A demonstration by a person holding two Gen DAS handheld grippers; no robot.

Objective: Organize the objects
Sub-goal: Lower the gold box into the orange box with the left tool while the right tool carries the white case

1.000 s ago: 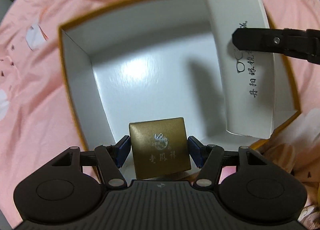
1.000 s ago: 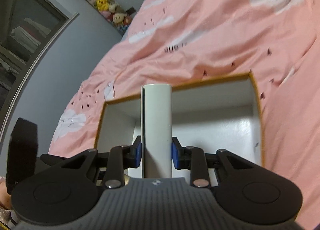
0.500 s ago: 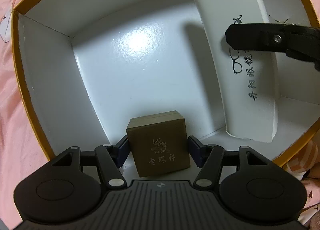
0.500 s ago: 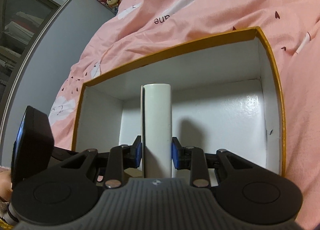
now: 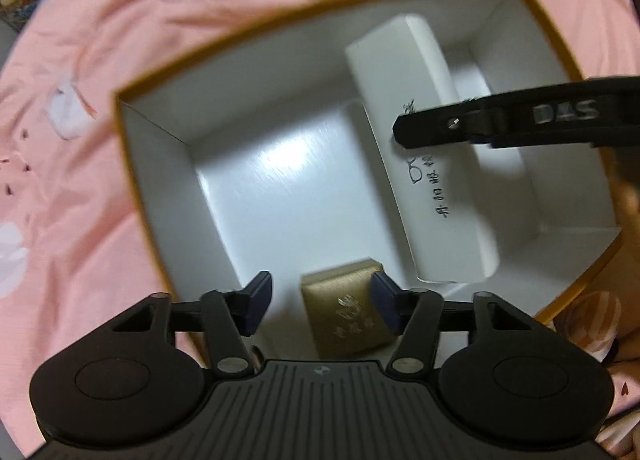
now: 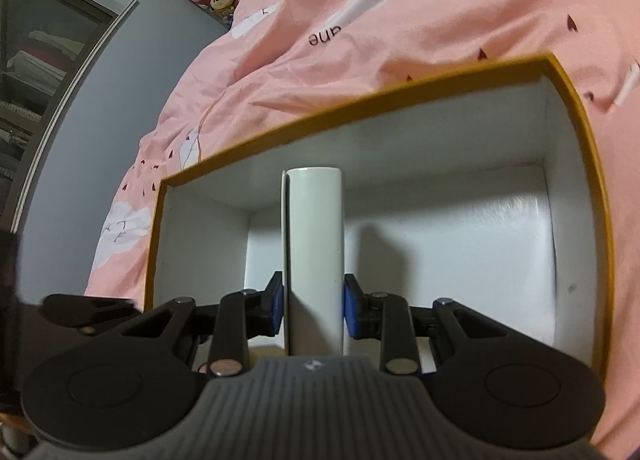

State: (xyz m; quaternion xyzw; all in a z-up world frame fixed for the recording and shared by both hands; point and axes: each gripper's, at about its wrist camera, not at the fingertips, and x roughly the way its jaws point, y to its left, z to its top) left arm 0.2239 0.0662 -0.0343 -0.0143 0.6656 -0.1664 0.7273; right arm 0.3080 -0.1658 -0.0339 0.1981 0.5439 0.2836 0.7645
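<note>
My left fingers [image 5: 320,302] stand spread around the gold box [image 5: 347,314] on the orange box [image 5: 168,219] floor. My right fingers [image 6: 314,310] clench the white case [image 6: 315,260], its long axis pointing at the far wall.

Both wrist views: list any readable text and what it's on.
"DAS" (partly cut off): on the right gripper arm crossing the left wrist view.
"eue" (upside down, partial): printed on the pink bedsheet.
Black characters beside a glasses drawing on the white case: too blurred to read.
Emblem and characters on the gold box: too blurred to read.
</note>
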